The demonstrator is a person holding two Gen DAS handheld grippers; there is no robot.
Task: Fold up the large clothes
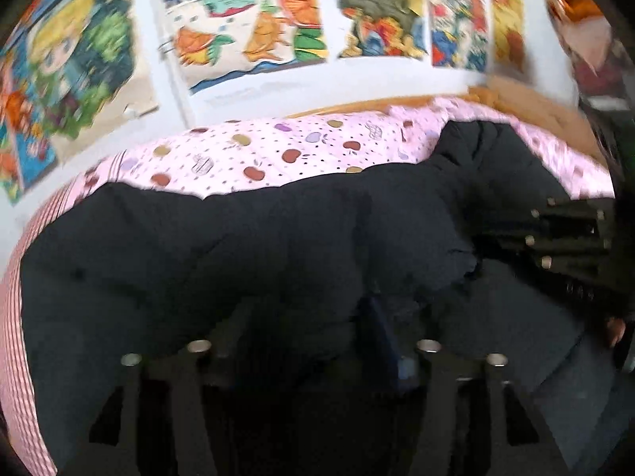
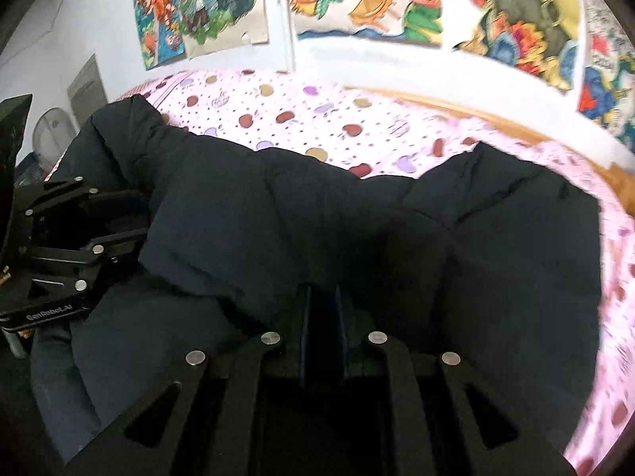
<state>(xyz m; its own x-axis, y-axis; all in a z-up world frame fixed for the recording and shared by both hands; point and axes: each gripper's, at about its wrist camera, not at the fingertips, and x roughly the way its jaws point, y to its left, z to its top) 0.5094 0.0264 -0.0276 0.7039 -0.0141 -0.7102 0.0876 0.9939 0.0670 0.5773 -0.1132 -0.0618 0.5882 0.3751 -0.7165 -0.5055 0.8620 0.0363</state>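
Roughly, dark puffy jacket (image 2: 301, 214) on pink bedsheet (image 2: 317, 119), right gripper (image 2: 323, 341) nearly closed, pinching jacket fabric ahead of it, left gripper (image 2: 131, 218) beside it, grip unclear.

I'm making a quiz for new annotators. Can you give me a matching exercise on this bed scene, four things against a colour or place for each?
Things:
1. padded jacket
2. bedsheet
3. cartoon posters
4. bed frame edge

Descriptions:
A. pink with apple prints
B. black, spread over the bed
C. orange-brown wood, between sheet and wall
D. colourful, on the white wall

Pairs: 1-B, 2-A, 3-D, 4-C
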